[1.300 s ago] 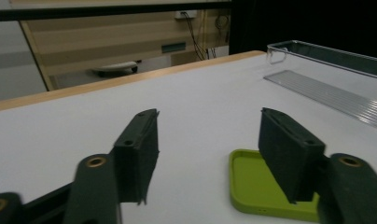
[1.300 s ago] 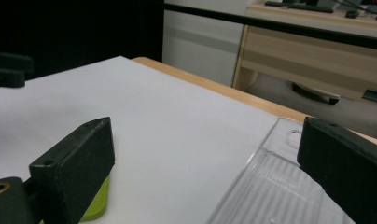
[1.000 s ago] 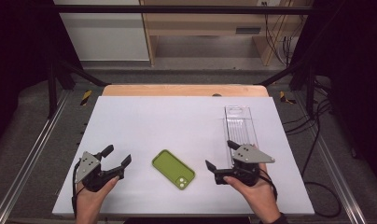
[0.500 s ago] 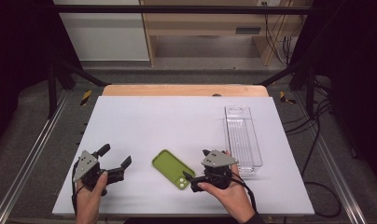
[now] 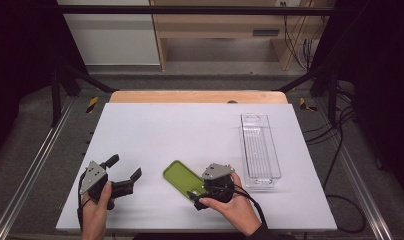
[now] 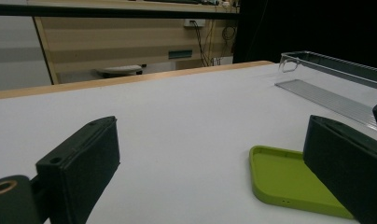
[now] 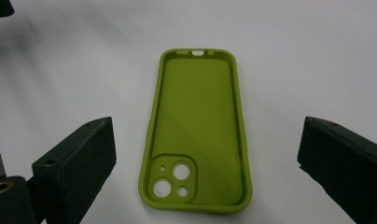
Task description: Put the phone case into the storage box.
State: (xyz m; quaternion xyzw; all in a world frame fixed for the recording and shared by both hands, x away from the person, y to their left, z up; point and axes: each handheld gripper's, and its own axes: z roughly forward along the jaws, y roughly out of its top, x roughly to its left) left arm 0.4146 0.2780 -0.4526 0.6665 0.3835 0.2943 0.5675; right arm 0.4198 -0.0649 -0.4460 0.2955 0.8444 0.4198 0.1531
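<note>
High view: a white table (image 5: 190,135) carries a green phone case (image 5: 182,178) near its near edge, roughly at mid-width, lying flat with its hollow side up. The right gripper (image 5: 196,196) sits over the case's near-right end, held by the person's right hand (image 5: 233,208); its grey plate faces up. The left gripper (image 5: 123,172) rests to the left of the case, apart from it, with its 2 jaws spread and pointing toward the far right. A clear plastic tray (image 5: 260,147) lies lengthwise along the right side of the table, just right of the right gripper, reaching toward the far edge.

Right gripper view: the phone case (image 7: 196,133) lies between the 2 black jaws, which stand wide apart on either side and touch neither long edge. The camera cut-out, with 3 round openings, is at the near-left corner of the case; the port slots are at its far end.

Left gripper view: the jaws are spread with bare table between them; the case (image 6: 289,182) lies partly behind the jaw on the right of the view, and the tray (image 6: 331,77) stands beyond it.
</note>
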